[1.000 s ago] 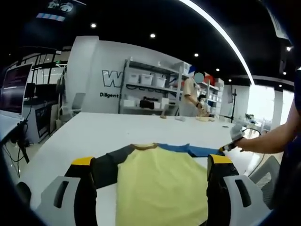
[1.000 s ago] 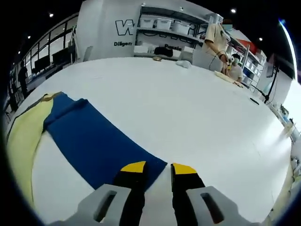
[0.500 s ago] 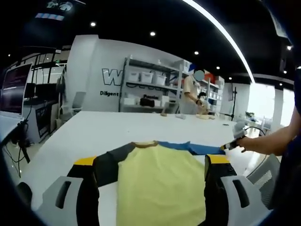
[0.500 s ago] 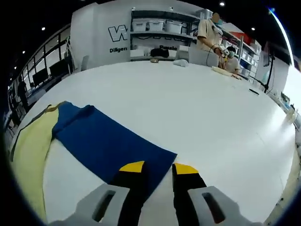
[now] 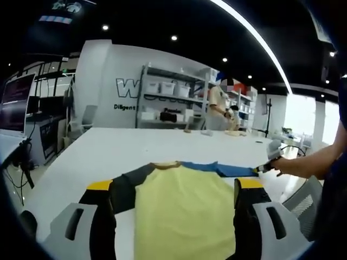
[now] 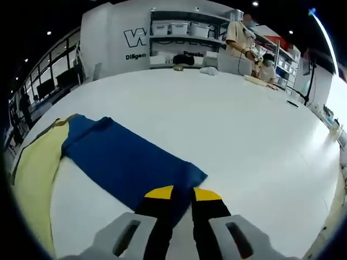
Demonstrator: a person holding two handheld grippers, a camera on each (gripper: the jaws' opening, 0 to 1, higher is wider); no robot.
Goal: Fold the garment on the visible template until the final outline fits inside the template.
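Two grippers work: right gripper [image 6: 181, 190] pinches the garment's blue sleeve [image 6: 130, 162]; left gripper [image 5: 176, 184] is wide above the yellow body [image 5: 181, 211].

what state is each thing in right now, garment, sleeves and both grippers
garment: lying flat on the white table, yellow body spread out, not yet folded
blue sleeve: stretched out flat on the table, its end between the right gripper's jaws
dark sleeve: lying flat beside the yellow body
left gripper: open, jaws wide apart over the garment
right gripper: shut on the blue sleeve's end
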